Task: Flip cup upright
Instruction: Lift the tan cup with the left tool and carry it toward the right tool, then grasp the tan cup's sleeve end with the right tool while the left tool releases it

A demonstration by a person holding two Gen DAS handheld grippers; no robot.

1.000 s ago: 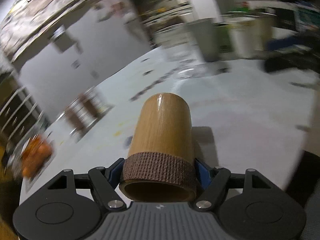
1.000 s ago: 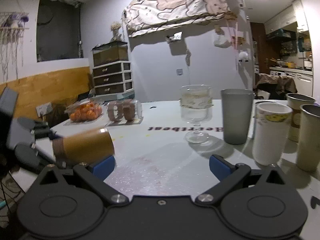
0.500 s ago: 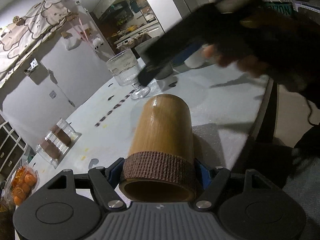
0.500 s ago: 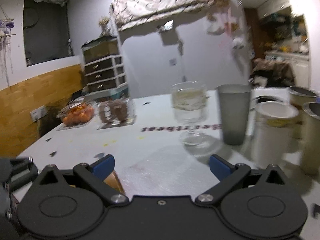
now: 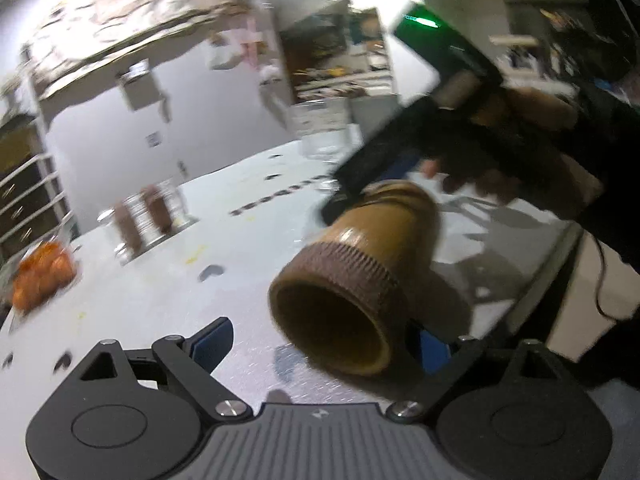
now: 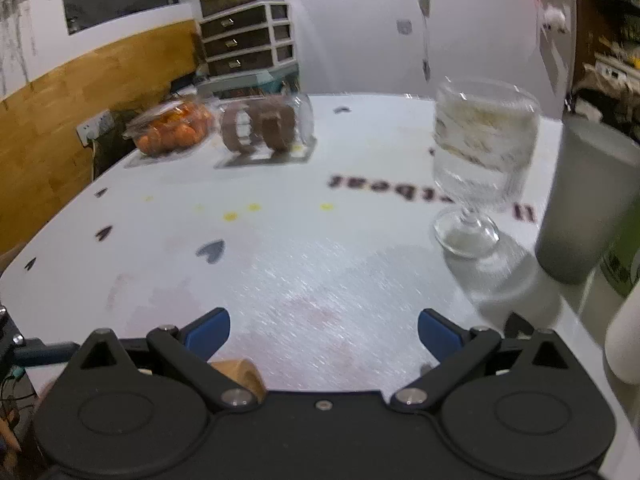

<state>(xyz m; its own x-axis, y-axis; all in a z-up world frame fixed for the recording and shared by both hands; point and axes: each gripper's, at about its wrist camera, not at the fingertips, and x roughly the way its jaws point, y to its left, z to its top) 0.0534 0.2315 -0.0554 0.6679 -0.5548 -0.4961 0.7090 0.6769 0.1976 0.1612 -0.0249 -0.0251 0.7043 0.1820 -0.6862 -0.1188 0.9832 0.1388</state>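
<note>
left claw point(image 5: 316, 340) just let go, wide open now; cup point(image 5: 352, 280) tips sideways over the tabletop point(image 5: 160, 300), right claw point(image 6: 324, 330) open too, not upright yet

The cup point(image 5: 360, 276) is a tan, wood-toned cylinder with a dark brown, rough woven band wrapped around it just behind the rim. It lies tipped on its side, open mouth turned toward the left wrist camera so the hollow brown inside shows, closed base pointing away and slightly up. It sits between the spread fingers of the left claw point(image 5: 320, 340); whether it touches the surface is unclear. From the right wrist camera only a tan sliver of it point(image 6: 240, 372) shows.
</note>
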